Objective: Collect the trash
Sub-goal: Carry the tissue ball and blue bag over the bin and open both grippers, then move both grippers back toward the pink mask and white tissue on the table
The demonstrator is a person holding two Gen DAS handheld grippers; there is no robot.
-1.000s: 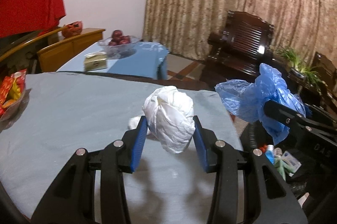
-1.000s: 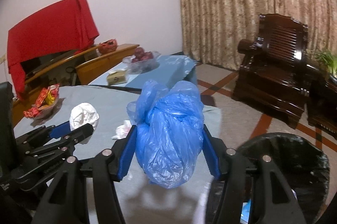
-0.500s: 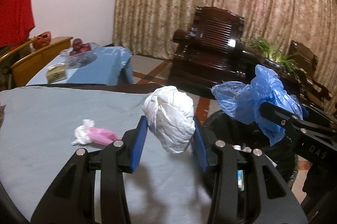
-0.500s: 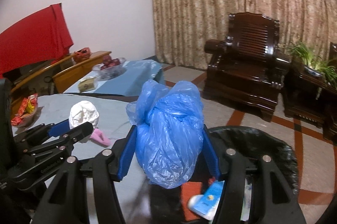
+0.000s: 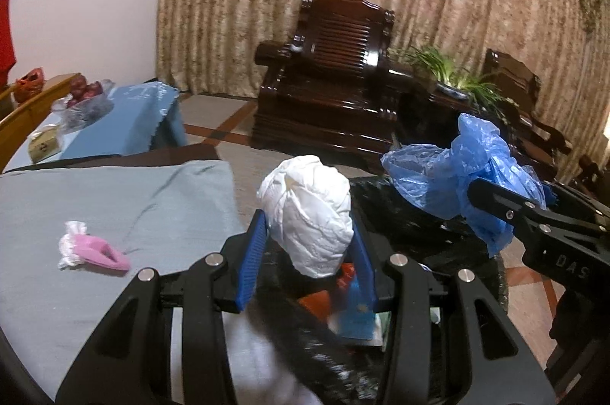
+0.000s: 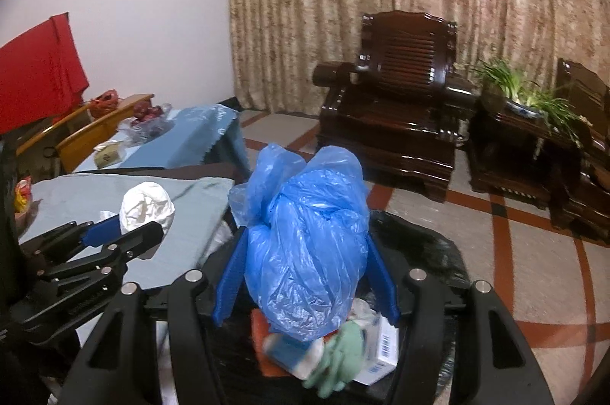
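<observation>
My left gripper [image 5: 309, 245] is shut on a crumpled white paper wad [image 5: 309, 214], held over the near rim of a black-lined trash bin [image 5: 411, 214]. To its right, my right gripper [image 6: 305, 264] is shut on a bunched blue plastic bag [image 6: 305, 241], hanging over the open bin [image 6: 419, 245]. The bin holds several pieces of trash, among them a white box [image 6: 381, 347] and a green glove [image 6: 339, 359]. The blue bag [image 5: 457, 184] also shows in the left wrist view, the white wad [image 6: 146, 206] in the right wrist view.
A pink and white wrapper [image 5: 91, 248] lies on the grey-blue tablecloth [image 5: 114, 199] at left. Behind stand a low table with a fruit bowl [image 5: 82, 100], a dark wooden armchair [image 5: 335, 81], a potted plant [image 6: 526, 92] and a curtain. A snack bag [image 6: 23, 193] sits at the table's far left.
Both grippers swung right from over the table to above the trash bin, still holding the white wad and blue bag. The bin's contents have come into view beneath them.
</observation>
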